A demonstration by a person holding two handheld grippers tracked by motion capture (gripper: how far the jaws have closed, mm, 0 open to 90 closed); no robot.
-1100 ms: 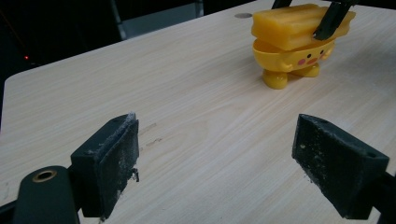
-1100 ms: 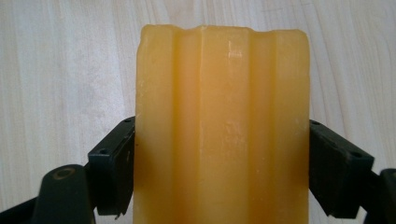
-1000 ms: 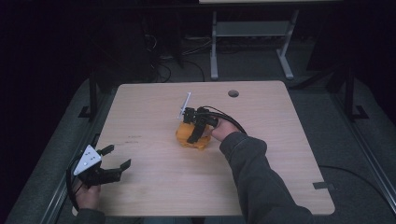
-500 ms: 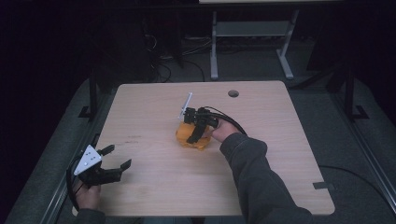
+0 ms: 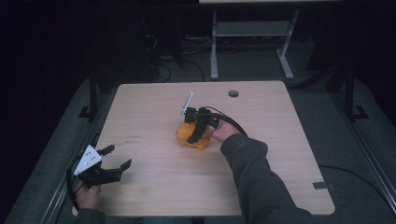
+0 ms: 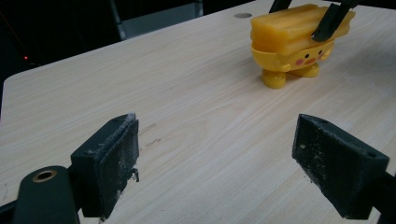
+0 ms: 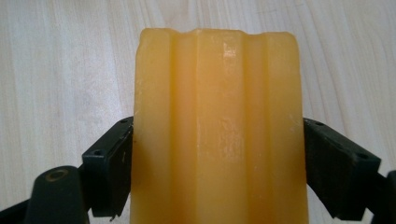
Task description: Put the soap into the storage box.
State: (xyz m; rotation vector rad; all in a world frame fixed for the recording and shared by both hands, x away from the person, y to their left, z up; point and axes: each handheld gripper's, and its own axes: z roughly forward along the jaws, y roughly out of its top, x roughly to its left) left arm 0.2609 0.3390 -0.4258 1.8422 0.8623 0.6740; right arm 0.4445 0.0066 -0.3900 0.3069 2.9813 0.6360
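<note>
A yellow toy figure [image 5: 188, 139] with pink cheeks, short feet and a ridged block top [image 6: 299, 25] stands near the middle of the wooden table [image 5: 280, 177]. My right gripper [image 5: 196, 131] comes down on it from above. In the right gripper view my right gripper [image 7: 217, 168] has its jaws pressed against both sides of the ridged yellow top [image 7: 217, 116]. My left gripper [image 5: 117, 156] rests at the near left corner of the table, open. In the left gripper view my left gripper [image 6: 229, 172] has only bare wood between its pads, with the toy far ahead on the right.
A round cable hole [image 5: 233, 93] lies near the table's far edge. Behind the table stands a white metal frame [image 5: 252, 32] among floor cables. The right forearm in a grey sleeve [image 5: 261, 177] crosses the near right part of the table.
</note>
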